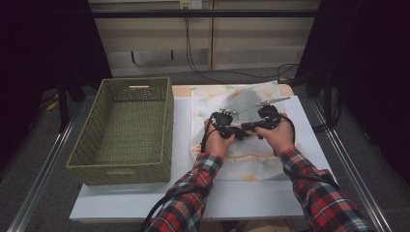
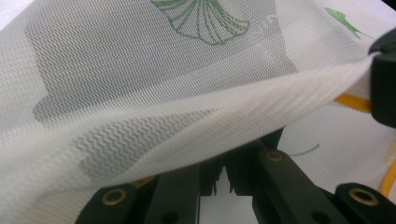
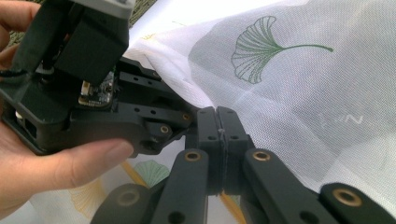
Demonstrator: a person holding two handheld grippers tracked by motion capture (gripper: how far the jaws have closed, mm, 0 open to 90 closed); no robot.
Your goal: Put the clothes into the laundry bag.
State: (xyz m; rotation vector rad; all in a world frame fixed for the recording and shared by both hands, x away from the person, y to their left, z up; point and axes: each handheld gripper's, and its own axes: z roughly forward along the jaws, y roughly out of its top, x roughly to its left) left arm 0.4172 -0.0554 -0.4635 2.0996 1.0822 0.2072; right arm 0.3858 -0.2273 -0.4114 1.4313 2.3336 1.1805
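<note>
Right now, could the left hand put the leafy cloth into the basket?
Probably yes. The basket sits right beside the left gripper, its top open and nothing between them. But the right gripper also pinches the cloth, so both hands would have to go along.

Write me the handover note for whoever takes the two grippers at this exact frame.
Left gripper: shut on the edge of the mesh bag.
Right gripper: shut on the same edge, right beside the left.
Mesh bag: white, ginkgo-leaf print, near edge lifted off the white table, the rest lying flat.
Wicker basket: empty, to the left.
Done: both grips taken.
Left: probably folding it or moving it to the basket.
</note>
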